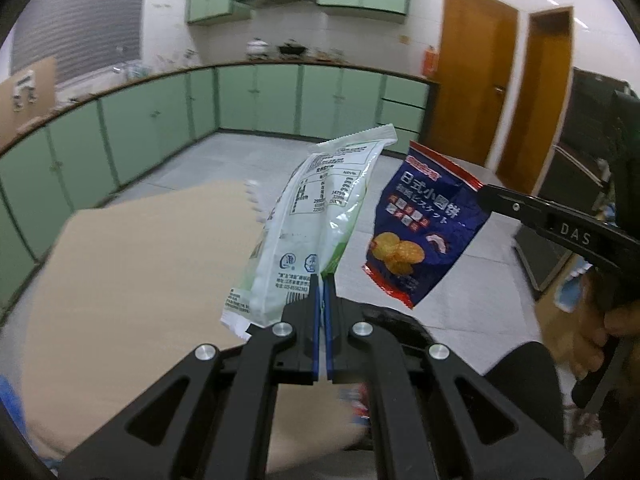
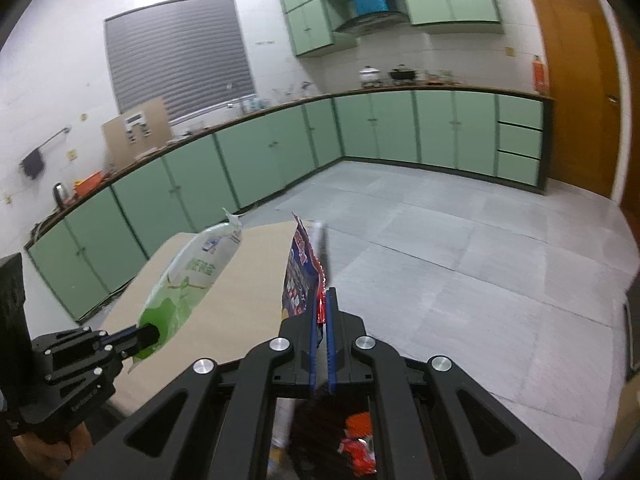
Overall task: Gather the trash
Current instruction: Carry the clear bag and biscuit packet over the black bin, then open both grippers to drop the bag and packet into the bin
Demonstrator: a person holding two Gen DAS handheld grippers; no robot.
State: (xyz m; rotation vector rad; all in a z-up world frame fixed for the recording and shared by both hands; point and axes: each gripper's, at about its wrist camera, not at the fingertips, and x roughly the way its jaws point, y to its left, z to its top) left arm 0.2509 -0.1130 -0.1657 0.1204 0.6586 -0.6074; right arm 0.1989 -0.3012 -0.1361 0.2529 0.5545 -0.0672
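My left gripper [image 1: 322,280] is shut on a white and green snack wrapper [image 1: 312,220] and holds it up in the air above a beige table [image 1: 140,280]. My right gripper [image 2: 320,296] is shut on a dark blue biscuit wrapper [image 2: 298,276], seen edge-on. In the left wrist view the blue wrapper [image 1: 424,236] hangs from the right gripper [image 1: 486,196] at the right. In the right wrist view the left gripper [image 2: 150,336] holds the white and green wrapper [image 2: 192,276] at the left. A dark bin with red trash [image 2: 360,444] lies below my right gripper.
Green base cabinets [image 2: 280,144] run along the walls under a worktop with pots. Wooden doors [image 1: 476,76] stand at the right. A grey tiled floor [image 2: 460,260] stretches beyond the table. The dark bin rim [image 1: 396,320] shows just behind my left gripper.
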